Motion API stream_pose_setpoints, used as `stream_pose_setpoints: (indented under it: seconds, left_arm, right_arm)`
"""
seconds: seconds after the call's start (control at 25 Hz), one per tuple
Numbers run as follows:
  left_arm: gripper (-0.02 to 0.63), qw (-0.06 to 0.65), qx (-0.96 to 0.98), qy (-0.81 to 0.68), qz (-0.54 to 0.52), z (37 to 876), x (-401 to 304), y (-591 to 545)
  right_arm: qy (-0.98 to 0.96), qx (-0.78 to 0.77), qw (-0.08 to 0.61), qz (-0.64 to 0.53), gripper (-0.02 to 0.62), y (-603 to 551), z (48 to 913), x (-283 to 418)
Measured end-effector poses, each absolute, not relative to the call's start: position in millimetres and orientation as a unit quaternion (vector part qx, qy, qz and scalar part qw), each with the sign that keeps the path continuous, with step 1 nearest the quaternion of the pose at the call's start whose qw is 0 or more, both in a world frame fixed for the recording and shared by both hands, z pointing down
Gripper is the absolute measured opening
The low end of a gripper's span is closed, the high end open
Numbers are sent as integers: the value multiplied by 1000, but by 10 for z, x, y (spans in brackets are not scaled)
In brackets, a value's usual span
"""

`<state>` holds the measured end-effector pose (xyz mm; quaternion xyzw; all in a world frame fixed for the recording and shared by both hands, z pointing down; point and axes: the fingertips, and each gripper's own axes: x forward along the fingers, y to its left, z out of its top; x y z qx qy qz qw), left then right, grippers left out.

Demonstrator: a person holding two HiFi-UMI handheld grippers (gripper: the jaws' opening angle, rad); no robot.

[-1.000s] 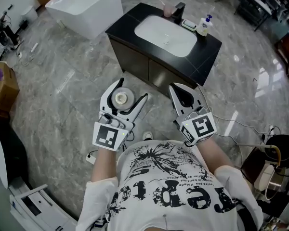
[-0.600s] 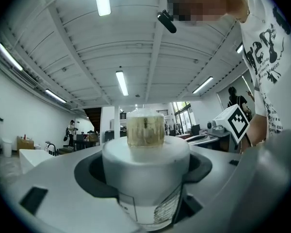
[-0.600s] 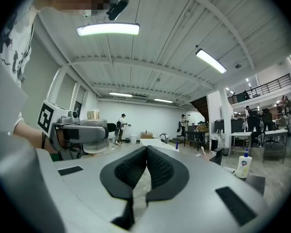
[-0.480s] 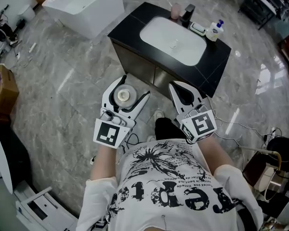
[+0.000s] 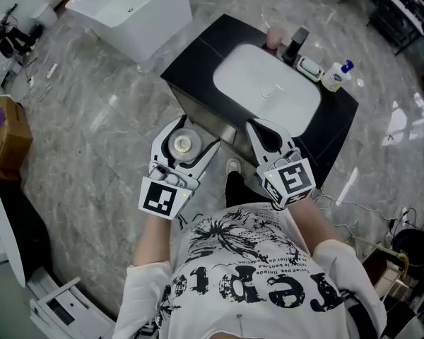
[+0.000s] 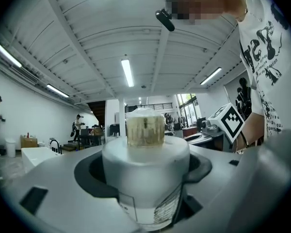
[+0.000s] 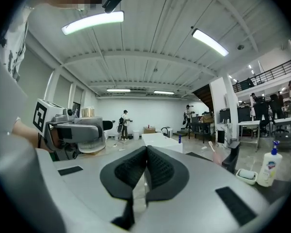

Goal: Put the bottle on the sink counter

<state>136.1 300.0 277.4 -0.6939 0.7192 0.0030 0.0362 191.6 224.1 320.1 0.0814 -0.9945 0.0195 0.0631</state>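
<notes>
Holding white bottle (image 5: 181, 144) in left tongs (image 5: 195, 131): jaws wide, pressed on bottle's sides, cap up. Bottle up in air, nr front of black sink table (image 5: 198, 48), not on it yet. Right tongs (image 5: 254, 126) shut tight w/ nothing inside, beside left tongs. Soap bottle (image 5: 335, 76) + pink cup (image 5: 274, 37) at table's back edge.

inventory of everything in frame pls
bottle: 1, white, pale cap, held by left gripper
sink counter: 1, black, middle of head view
basin: 1, white, in counter
faucet: 1, black, behind basin
cup: 1, pink, beside faucet
soap dish: 1, white, beside faucet
pump bottle: 1, white, blue top, counter's far corner
bathtub: 1, white, floor, upper left
cardboard box: 1, brown, left edge
left gripper: 1, white, shut on bottle
right gripper: 1, white, shut, empty
</notes>
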Motion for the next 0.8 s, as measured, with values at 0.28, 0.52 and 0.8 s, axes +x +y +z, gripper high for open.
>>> stream_pose_setpoints:
  seconds: [0.28, 0.52, 0.8]
  left_arm:
    - [345, 29, -695, 719, 1, 2678, 543, 1791]
    - [345, 21, -708, 706, -10, 2741, 48, 1080]
    - [345, 10, -752, 659, -18, 2908, -466, 316]
  right_arm:
    - [-994, 87, 62, 23, 15, 1015, 3119, 1090]
    - [-991, 109, 65, 36, 14, 345, 3187, 605]
    - [-984, 161, 75, 33, 14, -225, 3335, 164]
